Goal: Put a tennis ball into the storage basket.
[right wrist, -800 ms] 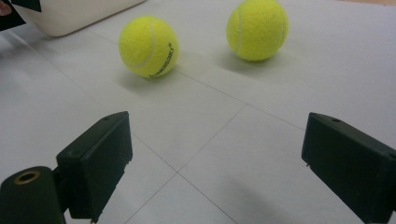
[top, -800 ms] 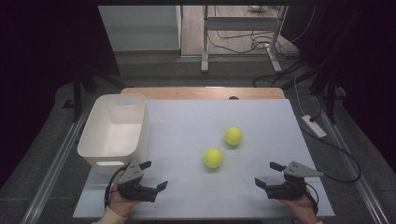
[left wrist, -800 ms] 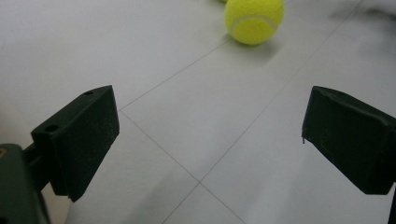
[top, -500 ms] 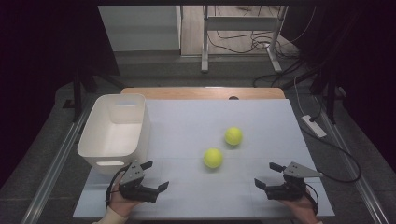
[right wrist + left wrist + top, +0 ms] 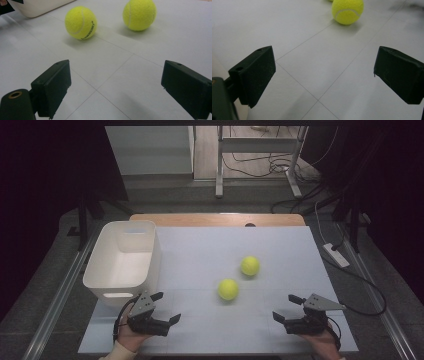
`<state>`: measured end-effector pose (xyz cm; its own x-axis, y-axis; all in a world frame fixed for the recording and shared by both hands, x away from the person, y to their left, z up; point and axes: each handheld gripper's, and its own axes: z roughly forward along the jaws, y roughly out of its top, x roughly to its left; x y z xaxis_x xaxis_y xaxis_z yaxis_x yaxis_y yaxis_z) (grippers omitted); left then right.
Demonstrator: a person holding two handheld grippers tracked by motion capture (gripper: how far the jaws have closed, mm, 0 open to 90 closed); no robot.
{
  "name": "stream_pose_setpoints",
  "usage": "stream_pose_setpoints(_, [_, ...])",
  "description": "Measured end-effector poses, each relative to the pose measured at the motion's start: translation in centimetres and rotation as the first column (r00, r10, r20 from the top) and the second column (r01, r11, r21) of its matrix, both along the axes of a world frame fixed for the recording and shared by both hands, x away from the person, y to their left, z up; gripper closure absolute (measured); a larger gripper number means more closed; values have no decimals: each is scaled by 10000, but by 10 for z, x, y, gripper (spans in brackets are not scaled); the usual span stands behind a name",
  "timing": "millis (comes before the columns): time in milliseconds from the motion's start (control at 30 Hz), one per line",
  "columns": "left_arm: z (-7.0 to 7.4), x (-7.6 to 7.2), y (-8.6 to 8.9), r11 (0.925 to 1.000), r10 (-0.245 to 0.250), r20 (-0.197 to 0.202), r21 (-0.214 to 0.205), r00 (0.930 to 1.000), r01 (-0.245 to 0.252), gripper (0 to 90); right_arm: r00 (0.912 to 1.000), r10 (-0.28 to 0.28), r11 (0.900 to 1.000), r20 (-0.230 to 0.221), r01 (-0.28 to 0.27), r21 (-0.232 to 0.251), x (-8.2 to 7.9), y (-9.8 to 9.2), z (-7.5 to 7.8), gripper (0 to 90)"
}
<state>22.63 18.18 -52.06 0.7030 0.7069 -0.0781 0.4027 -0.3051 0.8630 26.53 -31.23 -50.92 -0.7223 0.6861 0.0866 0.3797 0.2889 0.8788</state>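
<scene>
Two tennis balls lie mid-worktop: the nearer tennis ball and the farther tennis ball. The left gripper, jaws wide apart and empty, rests at the near edge beside the white bin. The right gripper is likewise spread, near the near right corner. Both balls sit well ahead of the jaws.

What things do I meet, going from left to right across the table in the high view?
White bin → left gripper → nearer tennis ball → farther tennis ball → right gripper.
</scene>
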Motion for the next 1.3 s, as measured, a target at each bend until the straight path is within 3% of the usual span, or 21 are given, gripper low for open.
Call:
stream_pose_setpoints(767, [8, -3, -2, 9994, 174, -68, -283, 9998, -176, 37, 10000, 79, 10000, 14, -79, -12, 2, 3, 0, 93])
stream_pose_setpoints(1300, [19, 0, -24, 9999, -119, -124, -41, 9999, 119, 41, 9999, 146, 9999, -6, -146, 86, 2, 6, 0, 97])
